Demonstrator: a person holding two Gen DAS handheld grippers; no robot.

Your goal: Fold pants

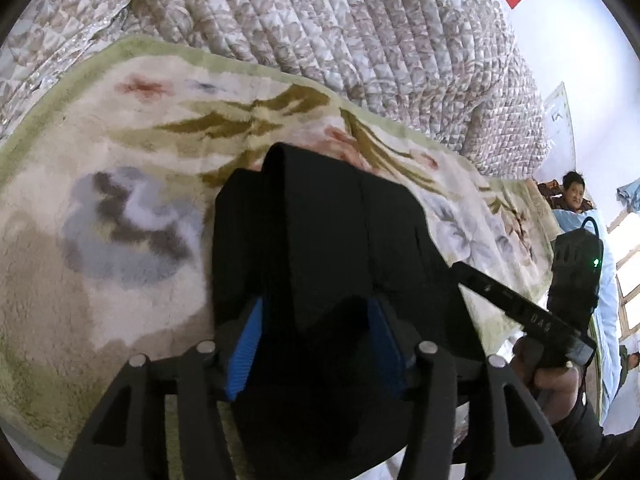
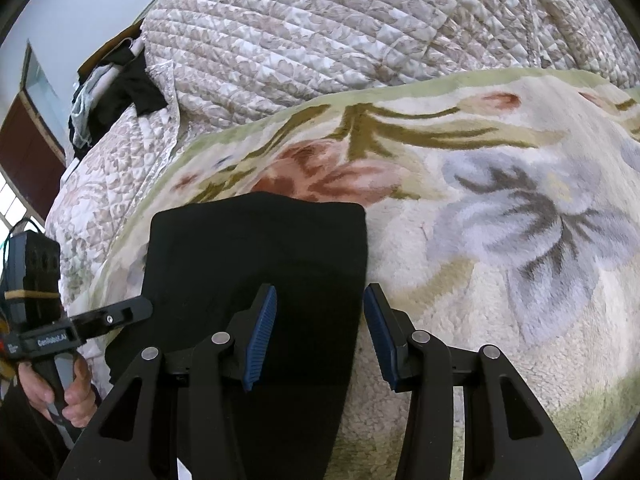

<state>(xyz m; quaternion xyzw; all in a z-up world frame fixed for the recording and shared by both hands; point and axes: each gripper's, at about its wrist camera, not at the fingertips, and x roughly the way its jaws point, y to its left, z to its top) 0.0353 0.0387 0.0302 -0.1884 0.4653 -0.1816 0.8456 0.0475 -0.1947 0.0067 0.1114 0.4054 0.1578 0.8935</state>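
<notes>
Black pants folded on the blanket

Nearest, the left tool [image 1: 316, 344] gaped around the pants [image 1: 320, 240]; the right tool [image 2: 320, 336] stood open straddling their edge. The pants ran lengthwise away across the floral blanket [image 2: 500, 208] toward the quilt [image 2: 320, 40].

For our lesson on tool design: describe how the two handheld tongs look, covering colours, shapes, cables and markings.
Both tongs, left and right, have black angular linkage arms with silver round pivot pins and ribbed blue pads. Seen from the other camera, each carries white lettering on a black bar, a black box on top with a cable, and a green light on the right one.
</notes>
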